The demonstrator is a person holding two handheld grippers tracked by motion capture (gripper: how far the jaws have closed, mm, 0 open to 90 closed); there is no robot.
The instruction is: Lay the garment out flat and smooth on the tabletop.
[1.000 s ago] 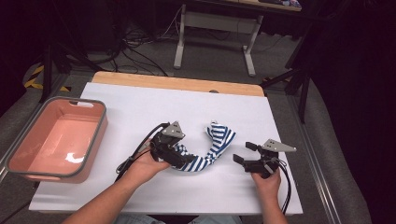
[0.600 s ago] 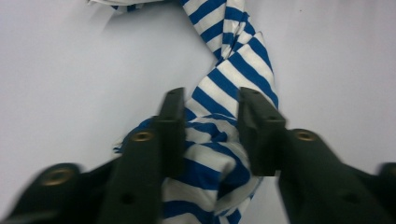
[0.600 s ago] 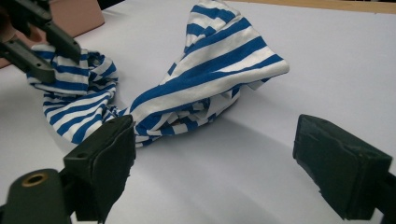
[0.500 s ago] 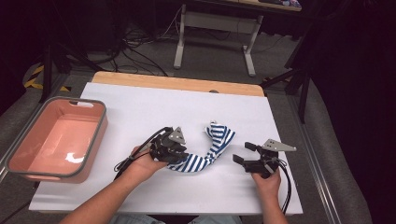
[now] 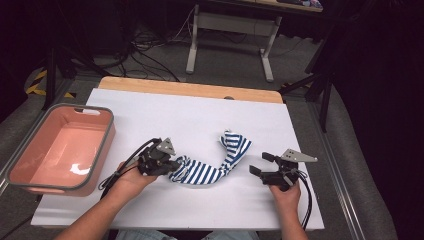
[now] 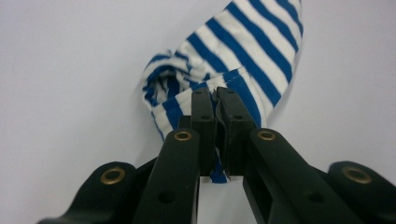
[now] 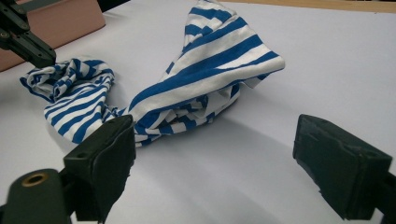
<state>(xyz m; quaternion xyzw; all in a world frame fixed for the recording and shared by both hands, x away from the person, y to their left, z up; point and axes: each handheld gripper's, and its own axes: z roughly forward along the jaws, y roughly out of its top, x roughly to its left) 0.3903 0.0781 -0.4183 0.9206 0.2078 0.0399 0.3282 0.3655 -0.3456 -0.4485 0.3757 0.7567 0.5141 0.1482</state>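
Sitting at the far left of the white-covered table (image 5: pixel 165 115) is one pink rectangular plastic bin with a grey rim (image 5: pixel 60 150), its near corner hanging over the table's left edge. Just right of it comes the left tool (image 5: pixel 176 164), one of two black two-jaw tools, each held in one of the person's two hands. Its jaws have just been closing and now stand pressed together on a fold at the left end of the single blue-and-white striped cloth (image 5: pixel 215 165); the left gripper view shows the left tool (image 6: pixel 215 105) pinching a bunched hem of that cloth (image 6: pixel 243 60) between its pads. The cloth lies on the table near its middle, curving from the pinched end rightward and up to a crumpled, raised far end. Further right, the right tool (image 5: pixel 260 164) rests near the table's right side with its jaws spread wide and nothing between them; in the right gripper view the right tool (image 7: pixel 215 154) faces the cloth (image 7: pixel 205 70), its left jaw just beside the cloth's near folds, while the left tool (image 7: pixel 32 46) grips the other end.
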